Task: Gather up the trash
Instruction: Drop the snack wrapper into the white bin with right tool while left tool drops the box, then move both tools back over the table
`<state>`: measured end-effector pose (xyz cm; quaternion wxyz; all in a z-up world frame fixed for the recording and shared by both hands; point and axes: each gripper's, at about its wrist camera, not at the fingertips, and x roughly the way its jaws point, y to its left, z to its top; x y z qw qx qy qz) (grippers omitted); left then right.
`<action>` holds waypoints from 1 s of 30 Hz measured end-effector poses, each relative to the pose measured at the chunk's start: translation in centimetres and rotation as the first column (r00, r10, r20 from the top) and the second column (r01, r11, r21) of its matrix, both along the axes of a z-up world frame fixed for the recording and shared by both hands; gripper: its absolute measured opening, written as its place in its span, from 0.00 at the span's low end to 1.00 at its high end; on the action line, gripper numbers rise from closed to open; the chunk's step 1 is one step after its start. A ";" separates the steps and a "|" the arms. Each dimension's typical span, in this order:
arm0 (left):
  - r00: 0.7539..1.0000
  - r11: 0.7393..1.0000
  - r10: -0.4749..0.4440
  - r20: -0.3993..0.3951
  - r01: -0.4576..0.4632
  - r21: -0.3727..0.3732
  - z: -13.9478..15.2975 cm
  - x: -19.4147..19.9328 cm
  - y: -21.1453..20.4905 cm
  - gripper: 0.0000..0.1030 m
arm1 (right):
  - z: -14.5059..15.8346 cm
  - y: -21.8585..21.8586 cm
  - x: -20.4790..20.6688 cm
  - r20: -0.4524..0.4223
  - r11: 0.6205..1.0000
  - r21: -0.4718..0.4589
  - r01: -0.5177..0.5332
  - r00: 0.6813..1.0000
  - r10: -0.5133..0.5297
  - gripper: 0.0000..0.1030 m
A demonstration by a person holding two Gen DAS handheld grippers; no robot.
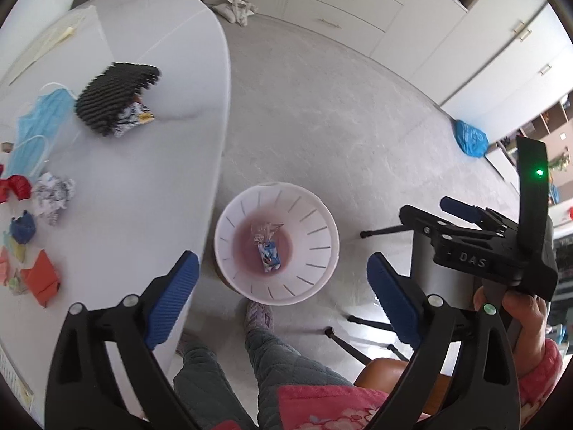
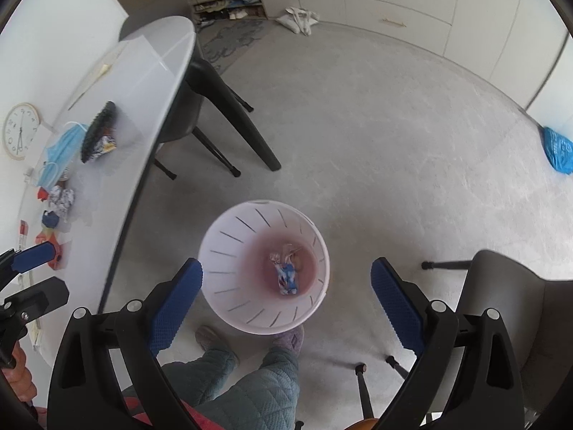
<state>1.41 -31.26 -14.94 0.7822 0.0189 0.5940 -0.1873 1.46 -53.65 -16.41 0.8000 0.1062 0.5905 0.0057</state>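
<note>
A white slotted waste bin [image 1: 315, 222] [image 2: 229, 251] stands on the floor beside the table. At its bottom lie a blue-and-white wrapper [image 1: 269, 256] [image 2: 287, 279] and a bit of clear plastic [image 1: 265, 230]. My left gripper [image 1: 281, 259] hangs open above the bin with nothing between its blue pads. My right gripper [image 2: 286, 265] is likewise open and empty over the bin. On the white table [image 1: 143, 186] lie blue face masks [image 1: 39, 125], a crumpled printed paper [image 1: 53, 193], red scraps [image 1: 16, 186], an orange carton [image 1: 41, 281] and a black ribbed piece [image 1: 114, 96].
A person's legs and slippers [image 1: 259, 317] stand just below the bin. A grey chair [image 2: 512, 308] is on the right and a dark chair [image 2: 186, 114] sits under the table. A blue bag [image 2: 557, 150] and a white cloth bag [image 2: 299, 19] lie on the floor.
</note>
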 end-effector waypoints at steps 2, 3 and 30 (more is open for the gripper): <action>0.999 0.999 0.042 0.025 -0.042 0.007 1.0 0.3 1.5 0.89 | 1.8 1.1 0.4 0.041 0.999 -0.008 -0.038 0.998 0.039 0.92; 0.997 0.998 0.065 0.039 -0.065 0.010 1.6 0.4 2.2 0.89 | 2.6 1.5 0.5 0.059 0.998 -0.012 -0.053 0.997 0.054 0.92; 0.898 0.914 0.394 0.195 -0.405 0.021 6.9 2.5 15.3 0.92 | 9.0 10.4 5.7 0.221 0.958 -0.026 -0.287 0.933 0.285 0.97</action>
